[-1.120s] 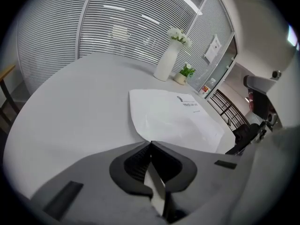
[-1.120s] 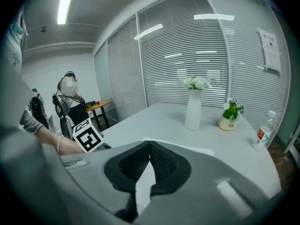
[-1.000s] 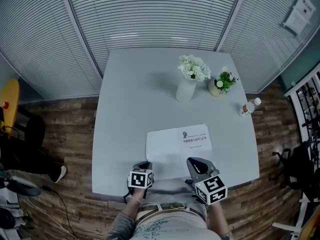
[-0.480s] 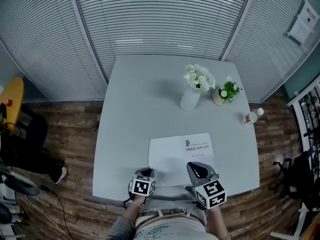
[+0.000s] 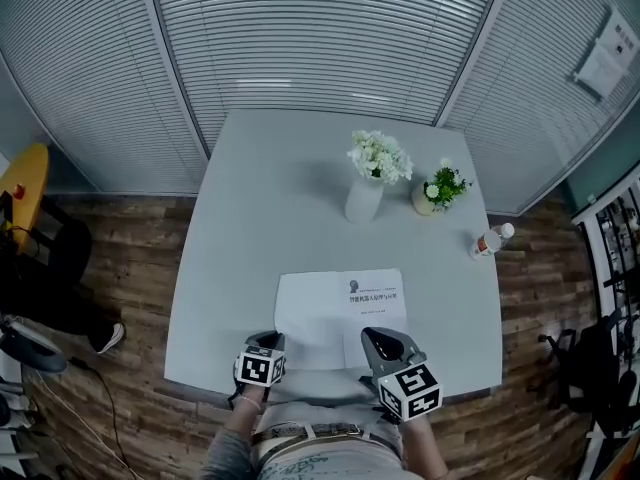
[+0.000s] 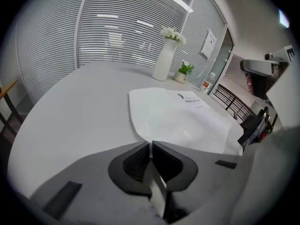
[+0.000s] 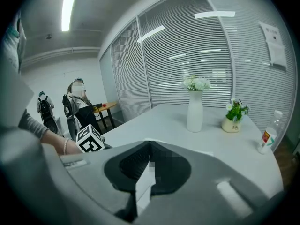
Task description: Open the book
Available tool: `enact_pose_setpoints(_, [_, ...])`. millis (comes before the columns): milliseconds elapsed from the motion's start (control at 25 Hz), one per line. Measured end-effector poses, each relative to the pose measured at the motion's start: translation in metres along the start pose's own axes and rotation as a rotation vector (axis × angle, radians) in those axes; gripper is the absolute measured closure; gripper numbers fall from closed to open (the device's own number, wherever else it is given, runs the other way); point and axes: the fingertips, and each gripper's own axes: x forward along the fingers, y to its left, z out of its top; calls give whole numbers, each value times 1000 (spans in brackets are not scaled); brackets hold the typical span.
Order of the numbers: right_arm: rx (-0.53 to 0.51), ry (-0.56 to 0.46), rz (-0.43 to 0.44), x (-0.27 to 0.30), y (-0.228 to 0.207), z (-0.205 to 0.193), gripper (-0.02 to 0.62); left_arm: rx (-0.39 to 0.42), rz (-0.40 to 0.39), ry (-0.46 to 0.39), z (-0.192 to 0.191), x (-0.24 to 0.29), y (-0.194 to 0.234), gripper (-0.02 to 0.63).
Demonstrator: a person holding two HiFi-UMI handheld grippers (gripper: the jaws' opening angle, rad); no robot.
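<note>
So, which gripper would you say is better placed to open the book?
Probably the right gripper: it sits at the book's near edge below the title, while the left gripper is off its corner.

An office meeting room: glass partitions with slatted blinds (image 5: pixel 320 38), a grey table (image 5: pixel 260 228), a posted notice (image 5: pixel 597 58).

Evenly lit, cool and fairly bright, from a ceiling strip (image 7: pixel 68 8) high and left of the vase (image 7: pixel 194 110). Streaks of glare on the blinds (image 7: pixel 187 55) behind the vase. Only a faint, soft shadow beside the vase. Washes the book (image 6: pixel 173 118) in front of the vase near-white. Bows straight lines hard far from the vase; blackens every corner. Blurs whatever sits closest to the lens.
</note>
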Motion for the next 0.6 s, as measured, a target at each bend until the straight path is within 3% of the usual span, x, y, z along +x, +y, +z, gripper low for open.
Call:
enact_pose_setpoints(160, [-22, 15, 23, -13, -11, -3, 594, 49, 76, -33, -3, 2, -2, 580])
enact_pose_setpoints(600, [-36, 12, 64, -24, -25, 0, 594, 5, 163, -1, -2, 3, -3, 578])
